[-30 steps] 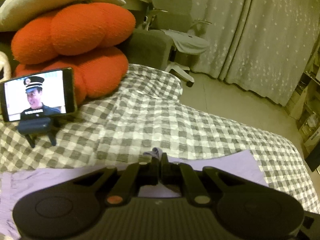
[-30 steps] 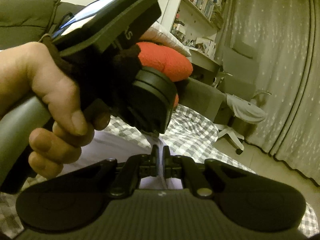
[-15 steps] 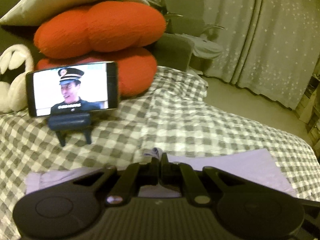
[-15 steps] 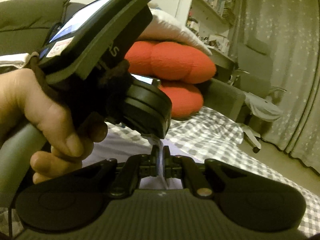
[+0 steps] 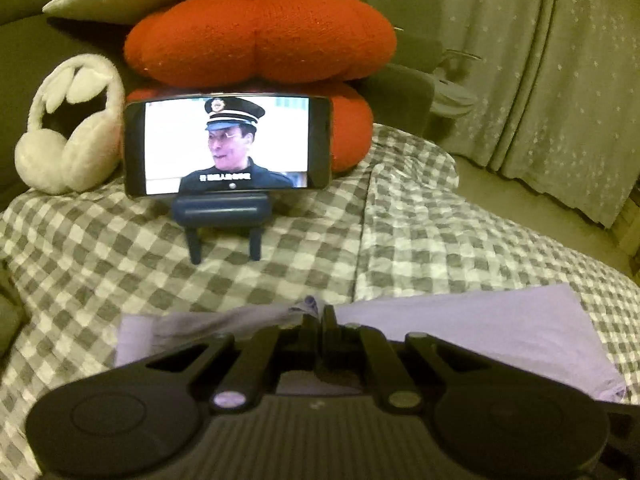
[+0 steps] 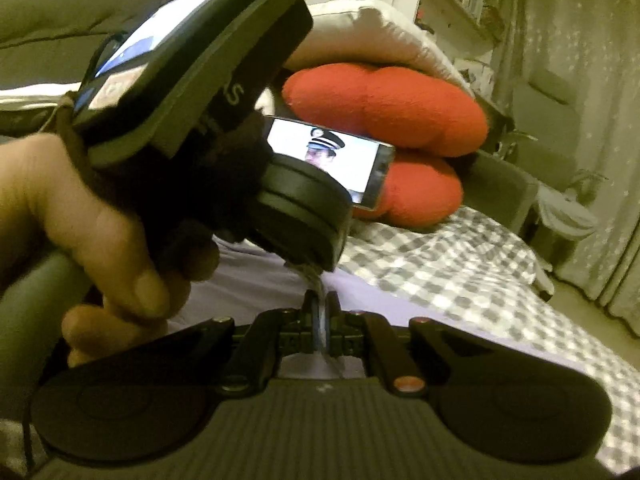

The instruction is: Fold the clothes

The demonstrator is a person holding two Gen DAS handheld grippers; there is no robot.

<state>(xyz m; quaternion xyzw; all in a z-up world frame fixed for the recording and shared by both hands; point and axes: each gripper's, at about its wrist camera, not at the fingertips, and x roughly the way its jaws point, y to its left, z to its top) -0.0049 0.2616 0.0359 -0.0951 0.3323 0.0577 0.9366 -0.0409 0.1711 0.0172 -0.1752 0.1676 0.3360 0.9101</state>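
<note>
Lilac garment pinched between both jaws

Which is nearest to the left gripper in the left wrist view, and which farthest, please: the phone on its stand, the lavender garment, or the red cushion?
1. Lavender garment: pinched in the left gripper.
2. Phone: ahead, propped on the checked bedcover.
3. Red cushion: behind and above the phone.
</note>
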